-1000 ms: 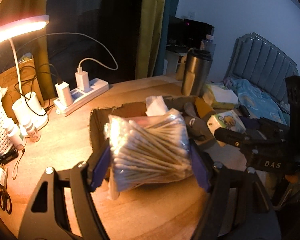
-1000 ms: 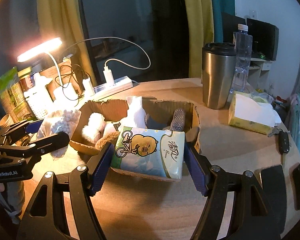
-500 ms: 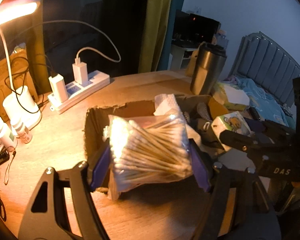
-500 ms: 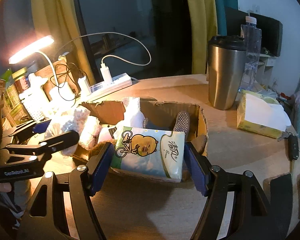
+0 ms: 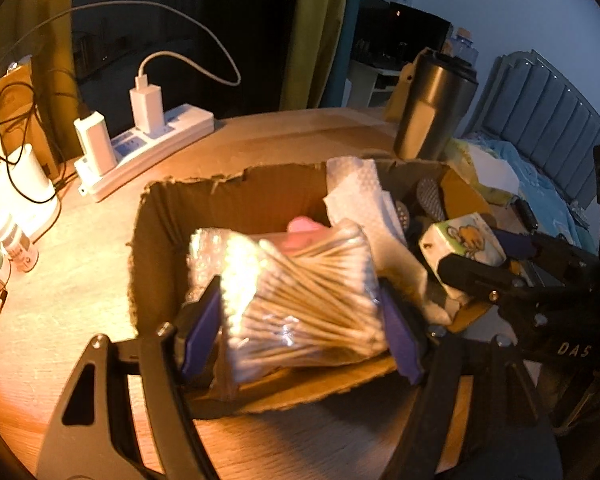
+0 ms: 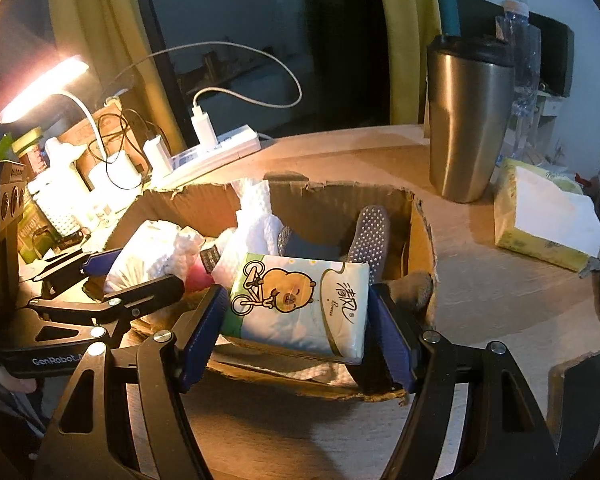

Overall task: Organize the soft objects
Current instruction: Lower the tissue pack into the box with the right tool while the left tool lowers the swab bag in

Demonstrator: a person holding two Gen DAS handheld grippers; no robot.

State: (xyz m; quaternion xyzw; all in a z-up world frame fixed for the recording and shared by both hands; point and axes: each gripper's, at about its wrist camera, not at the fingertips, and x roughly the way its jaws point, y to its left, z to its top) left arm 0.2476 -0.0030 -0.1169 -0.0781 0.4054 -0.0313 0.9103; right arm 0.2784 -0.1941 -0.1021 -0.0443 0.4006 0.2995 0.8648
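Two pairs of tongs hang over one torn cardboard box (image 6: 340, 204) on the wooden tabletop (image 6: 480, 292), and we see each with something soft clamped between its blue pads. Our left tongs (image 5: 300, 308) are closed on a clear plastic bag of cotton swabs (image 5: 300, 292), wooden sticks bundled tight, the wrap glaring under the lamp; it sits above the near left part of the box. Our right tongs (image 6: 296, 312) grip a small tissue pack (image 6: 300, 304), white and green with a cartoon bear on a bicycle, held over the near right edge of the box. Inside the box we count two grey dotted socks (image 6: 370, 236), one crumpled white paper towel (image 6: 256, 220) standing at the far wall, and something pink (image 5: 300, 232) that we cannot identify. Beyond the box stand one steel tumbler (image 6: 464, 120), one yellow tissue box (image 6: 540, 216) at the right, one white power strip (image 5: 148, 152) with two chargers plugged in, and one lit desk lamp (image 6: 44, 88) at the far left
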